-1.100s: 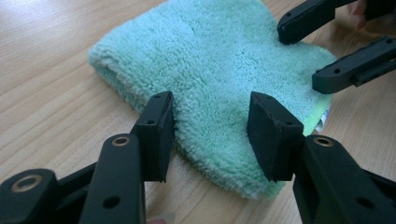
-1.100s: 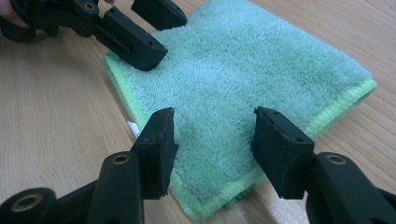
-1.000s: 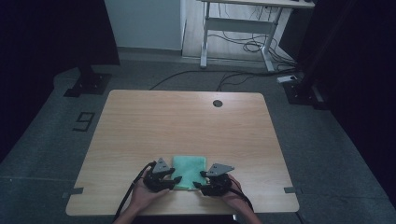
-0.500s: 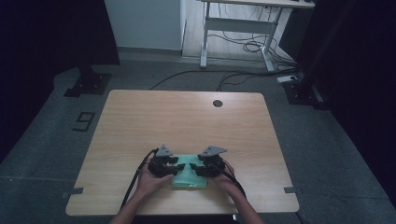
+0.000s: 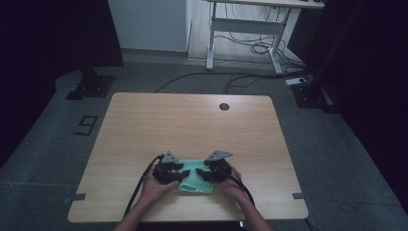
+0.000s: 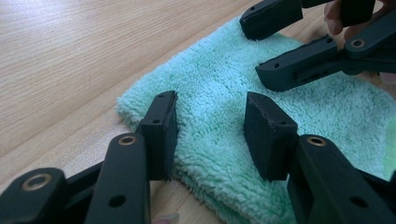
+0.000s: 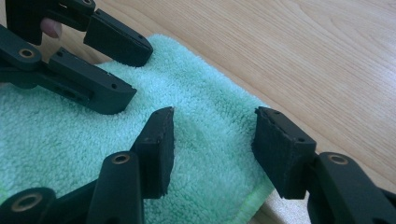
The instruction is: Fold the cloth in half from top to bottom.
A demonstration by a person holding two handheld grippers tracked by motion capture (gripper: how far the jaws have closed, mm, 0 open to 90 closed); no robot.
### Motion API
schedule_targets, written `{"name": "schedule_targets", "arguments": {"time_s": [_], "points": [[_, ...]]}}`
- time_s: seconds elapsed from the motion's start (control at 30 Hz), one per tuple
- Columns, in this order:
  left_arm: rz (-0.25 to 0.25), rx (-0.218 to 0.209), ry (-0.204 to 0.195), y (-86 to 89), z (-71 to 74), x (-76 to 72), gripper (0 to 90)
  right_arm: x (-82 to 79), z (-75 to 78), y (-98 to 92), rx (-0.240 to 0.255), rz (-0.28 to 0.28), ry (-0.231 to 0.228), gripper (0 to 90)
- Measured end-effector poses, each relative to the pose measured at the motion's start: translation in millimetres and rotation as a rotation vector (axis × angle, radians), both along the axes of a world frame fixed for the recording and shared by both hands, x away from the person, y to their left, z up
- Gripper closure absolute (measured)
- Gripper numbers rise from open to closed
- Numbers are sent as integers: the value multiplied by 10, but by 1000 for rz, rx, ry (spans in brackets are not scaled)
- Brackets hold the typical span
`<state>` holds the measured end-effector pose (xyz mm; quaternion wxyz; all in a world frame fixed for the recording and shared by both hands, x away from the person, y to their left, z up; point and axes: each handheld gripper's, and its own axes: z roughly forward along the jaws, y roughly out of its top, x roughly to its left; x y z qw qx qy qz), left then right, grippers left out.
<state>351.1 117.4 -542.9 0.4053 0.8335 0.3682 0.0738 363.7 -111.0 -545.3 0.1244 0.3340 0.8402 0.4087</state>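
Observation:
A mint-green terry towel [image 5: 192,177] lies flat near the front edge of the wooden table [image 5: 192,120]. My left gripper [image 5: 182,173] sits over its left part and my right gripper [image 5: 204,173] over its right part, tips facing each other. In the left gripper view the left gripper [image 6: 210,100] is open, its jaws straddling the towel [image 6: 219,70] near a corner; they have just been closing a little, with towel pile between them and no pinch. The right gripper [image 6: 257,49] shows beyond. In the right gripper view my right gripper [image 7: 214,114] is open above the towel [image 7: 46,140], facing the left gripper [image 7: 137,74].
A round cable hole [image 5: 224,106] is in the table's far edge. Bare wood stretches behind and to both sides of the towel. On the floor beyond are a white desk frame [image 5: 245,29], loose cables [image 5: 250,48] and black stand feet [image 5: 91,85].
Both hands have moved inward and slightly away from the person, from beside the towel's edges to over it. The two grippers now stand closer together.

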Motion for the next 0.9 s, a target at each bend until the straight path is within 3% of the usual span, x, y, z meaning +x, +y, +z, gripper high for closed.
{"name": "schedule_targets", "arguments": {"time_s": [0.13,0.2,0.4,0.53,0.73,0.9], "points": [[7,11,-23,-2,62,-41,523,-38,47,-15,4,-11,-14,473],[0,-13,-42,30,140,-101,521,-62,67,-27,12,-8,-18,473],[-65,-20,-56,77,236,-387,506,-335,143,-120,53,37,-27,458],[-99,-10,-39,66,198,-514,502,-447,141,-122,48,64,-30,452],[-92,26,-6,49,65,-501,510,-553,39,-61,-7,101,-6,443],[-92,58,-27,4,18,-481,525,-536,-8,-66,-9,95,-2,446]]}}
